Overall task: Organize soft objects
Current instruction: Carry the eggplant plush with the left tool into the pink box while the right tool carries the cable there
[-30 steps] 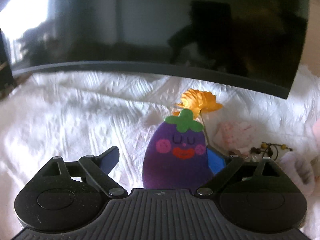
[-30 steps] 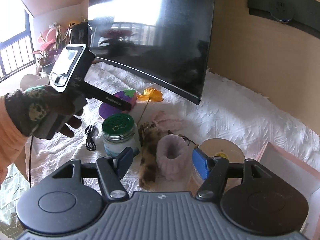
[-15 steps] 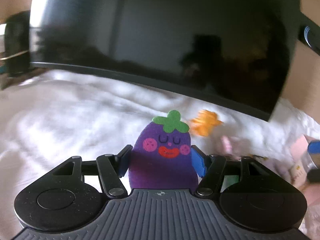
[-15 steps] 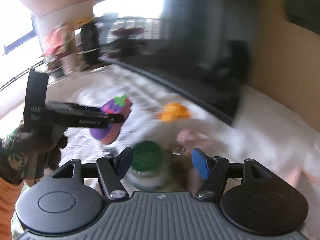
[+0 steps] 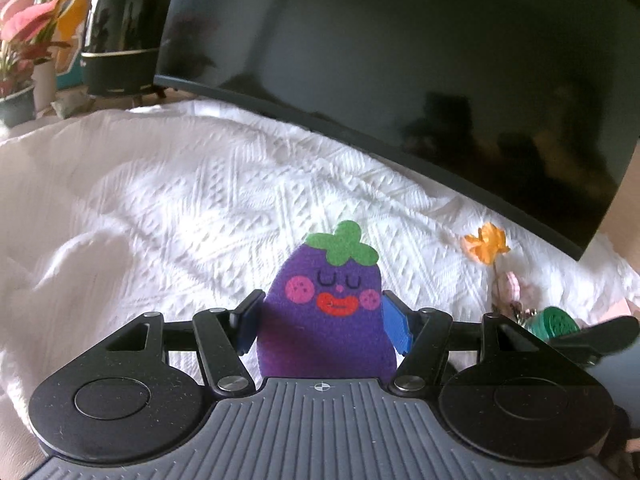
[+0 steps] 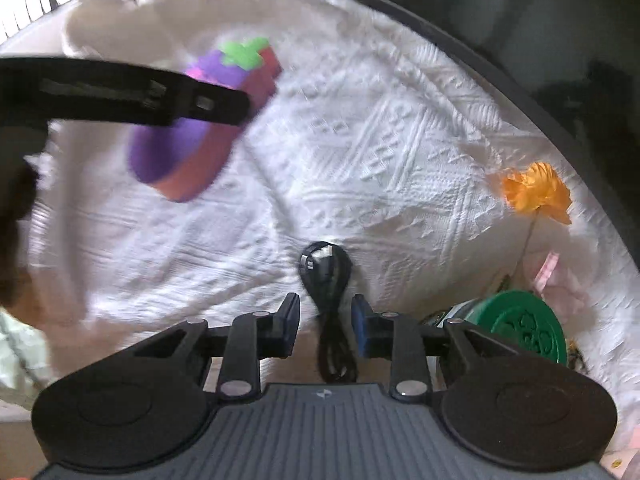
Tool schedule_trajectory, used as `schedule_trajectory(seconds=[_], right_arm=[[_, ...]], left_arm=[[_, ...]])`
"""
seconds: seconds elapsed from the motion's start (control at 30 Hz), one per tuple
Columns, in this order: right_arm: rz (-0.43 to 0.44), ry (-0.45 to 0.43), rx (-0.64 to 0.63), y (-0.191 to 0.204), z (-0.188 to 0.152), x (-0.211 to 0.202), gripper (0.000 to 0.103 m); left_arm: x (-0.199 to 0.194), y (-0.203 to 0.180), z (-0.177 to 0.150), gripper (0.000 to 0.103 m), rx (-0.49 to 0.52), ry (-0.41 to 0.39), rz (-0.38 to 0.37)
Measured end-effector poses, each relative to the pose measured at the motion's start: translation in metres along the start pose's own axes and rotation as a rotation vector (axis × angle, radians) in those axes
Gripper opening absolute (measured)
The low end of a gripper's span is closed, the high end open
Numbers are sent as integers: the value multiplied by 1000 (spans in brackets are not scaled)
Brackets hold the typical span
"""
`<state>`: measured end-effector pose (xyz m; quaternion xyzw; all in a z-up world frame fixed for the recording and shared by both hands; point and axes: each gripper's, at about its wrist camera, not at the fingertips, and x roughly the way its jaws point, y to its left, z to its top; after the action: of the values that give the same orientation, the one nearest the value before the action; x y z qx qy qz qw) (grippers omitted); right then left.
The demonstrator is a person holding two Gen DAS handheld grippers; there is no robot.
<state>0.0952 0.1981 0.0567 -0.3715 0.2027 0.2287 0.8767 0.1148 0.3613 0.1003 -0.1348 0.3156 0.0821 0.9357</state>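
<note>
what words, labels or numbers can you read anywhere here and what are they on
No text reads clearly in either view.
The green jar lid bears an embossed pattern, not legible as letters.
The arm of the left gripper shows pale markings in the right wrist view, too blurred to read.
The eggplant plush has only a face, no writing.

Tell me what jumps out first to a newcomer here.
The purple eggplant plush with its smiling face, clamped in the left gripper above the white cloth. Next, the orange flower lying by the dark screen, and the black cable between the right gripper's closing jaws.
</note>
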Motion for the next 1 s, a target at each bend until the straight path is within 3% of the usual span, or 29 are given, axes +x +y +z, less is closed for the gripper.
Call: schedule_trajectory(seconds=[0.03, 0.07, 0.2, 0.33, 0.47, 0.73, 1.0], right_arm=[[-4, 4, -6, -1, 1, 3, 26], [-6, 3, -10, -2, 2, 4, 18], [43, -7, 35, -10, 3, -7, 14], [82, -89, 83, -26, 9, -43, 14], [58, -190, 117, -51, 5, -94, 14], [-55, -323, 267, -128, -41, -178, 14], [-205, -351, 430, -194, -117, -223, 14]], left_arm=[[-1, 2, -1, 68, 0, 3, -1], [-1, 3, -2, 68, 0, 7, 1], [-2, 1, -2, 68, -2, 9, -4], [-10, -6, 4, 68, -6, -17, -18], [-14, -26, 15, 68, 11, -39, -42], [-7, -119, 24, 68, 116, -14, -154], [1, -236, 17, 68, 228, 18, -310]])
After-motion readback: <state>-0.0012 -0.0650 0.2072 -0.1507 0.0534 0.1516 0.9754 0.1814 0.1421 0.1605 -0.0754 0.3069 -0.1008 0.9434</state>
